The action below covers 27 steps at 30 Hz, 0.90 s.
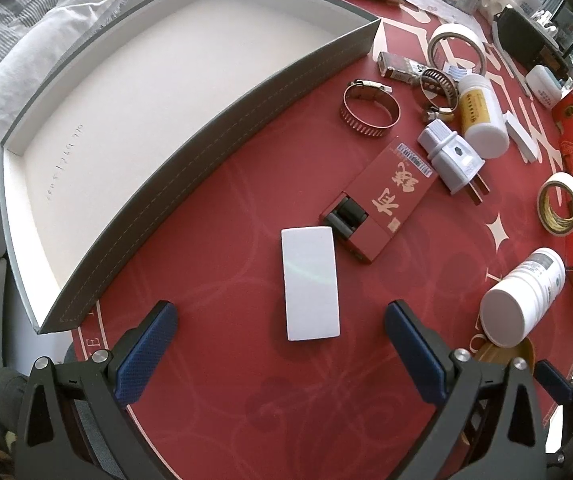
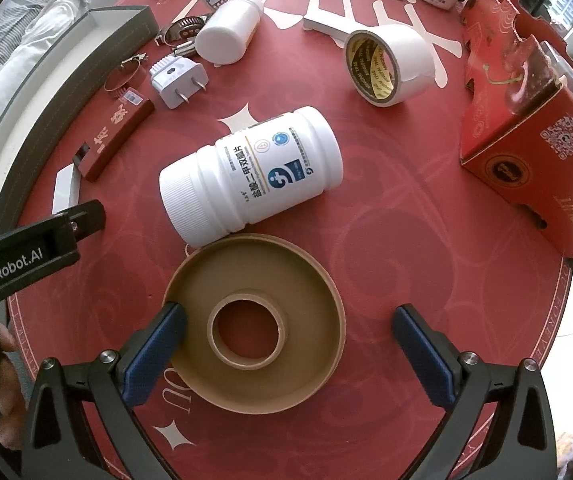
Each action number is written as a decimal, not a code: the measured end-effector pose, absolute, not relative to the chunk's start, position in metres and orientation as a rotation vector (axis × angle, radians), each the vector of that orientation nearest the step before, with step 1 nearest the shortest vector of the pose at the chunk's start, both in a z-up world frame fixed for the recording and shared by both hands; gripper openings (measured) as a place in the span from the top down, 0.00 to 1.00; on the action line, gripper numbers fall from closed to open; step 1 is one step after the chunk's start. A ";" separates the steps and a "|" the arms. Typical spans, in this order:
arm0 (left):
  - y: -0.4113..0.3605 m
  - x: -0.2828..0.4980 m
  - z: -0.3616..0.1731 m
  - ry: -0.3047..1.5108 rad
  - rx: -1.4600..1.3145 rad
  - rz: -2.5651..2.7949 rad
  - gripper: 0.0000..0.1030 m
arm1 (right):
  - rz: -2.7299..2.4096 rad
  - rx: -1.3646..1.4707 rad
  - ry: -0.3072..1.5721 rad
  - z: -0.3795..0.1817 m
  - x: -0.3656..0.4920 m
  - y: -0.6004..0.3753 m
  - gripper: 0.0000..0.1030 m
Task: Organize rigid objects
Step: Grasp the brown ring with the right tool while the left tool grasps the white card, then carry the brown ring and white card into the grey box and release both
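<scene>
Left wrist view, left to right. A grey box (image 1: 190, 120) with a bare white inside lies at the left on the red worktop (image 1: 214, 272); its near corner is cut off by the frame edge. The left hand-held gripper (image 1: 282, 320) hangs with its jaws spread wide and nothing between them, a flat white block (image 1: 311, 283) lying just ahead between the fingers. Beyond it lie a red flat box (image 1: 386, 200), a metal hose clamp (image 1: 368, 109), a white plug adapter (image 1: 452, 156) and a white bottle with a yellow label (image 1: 480, 116). At the right a white pill bottle (image 1: 522, 298) lies on its side, partly covering a tan spool.

Right wrist view, left to right. The other hand-held gripper's black body (image 2: 26, 252) enters at the left edge. The right hand-held gripper (image 2: 290, 328) is spread open over the tan spool (image 2: 254, 328); its left finger overlaps the spool's rim, though contact cannot be judged. The pill bottle touches the spool's far rim. A tape roll (image 2: 390, 64) stands farther back, and a red carton (image 2: 526, 120) closes off the right side, its far end cut off.
</scene>
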<state>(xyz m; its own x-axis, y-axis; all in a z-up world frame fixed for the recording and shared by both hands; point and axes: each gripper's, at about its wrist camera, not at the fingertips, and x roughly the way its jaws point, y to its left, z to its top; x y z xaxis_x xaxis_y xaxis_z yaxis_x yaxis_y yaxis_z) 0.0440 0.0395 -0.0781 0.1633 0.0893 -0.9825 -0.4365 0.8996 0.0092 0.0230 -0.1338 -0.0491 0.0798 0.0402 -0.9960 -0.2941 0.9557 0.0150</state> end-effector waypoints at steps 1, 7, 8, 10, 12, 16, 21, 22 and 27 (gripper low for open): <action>0.040 0.044 -0.078 1.362 -0.306 0.383 0.00 | 0.253 -0.209 1.476 -0.049 0.024 -0.133 0.00; 0.038 0.045 -0.078 1.362 -0.300 0.370 0.03 | 0.255 -0.216 1.499 -0.051 0.029 -0.132 0.00; 0.037 0.045 -0.077 1.363 -0.290 0.357 0.07 | 0.255 -0.220 1.502 -0.051 0.030 -0.131 0.00; 0.032 0.045 -0.072 1.359 -0.266 0.330 0.17 | 0.262 -0.226 1.503 -0.050 0.030 -0.129 0.04; 0.026 0.046 -0.067 1.347 -0.242 0.303 0.33 | 0.279 -0.234 1.490 -0.046 0.026 -0.126 0.21; 0.019 0.045 -0.060 1.352 -0.226 0.256 0.75 | 0.298 -0.242 1.477 -0.039 0.021 -0.121 0.39; 0.025 0.030 -0.053 1.348 -0.305 0.232 0.74 | 0.316 -0.129 1.500 -0.035 0.014 -0.135 0.40; 0.027 0.026 -0.049 1.339 -0.314 0.231 0.74 | 0.318 -0.103 1.501 -0.032 0.013 -0.138 0.40; 0.034 0.014 -0.010 1.273 -0.334 0.245 0.74 | 0.334 0.007 1.457 -0.006 0.011 -0.155 0.40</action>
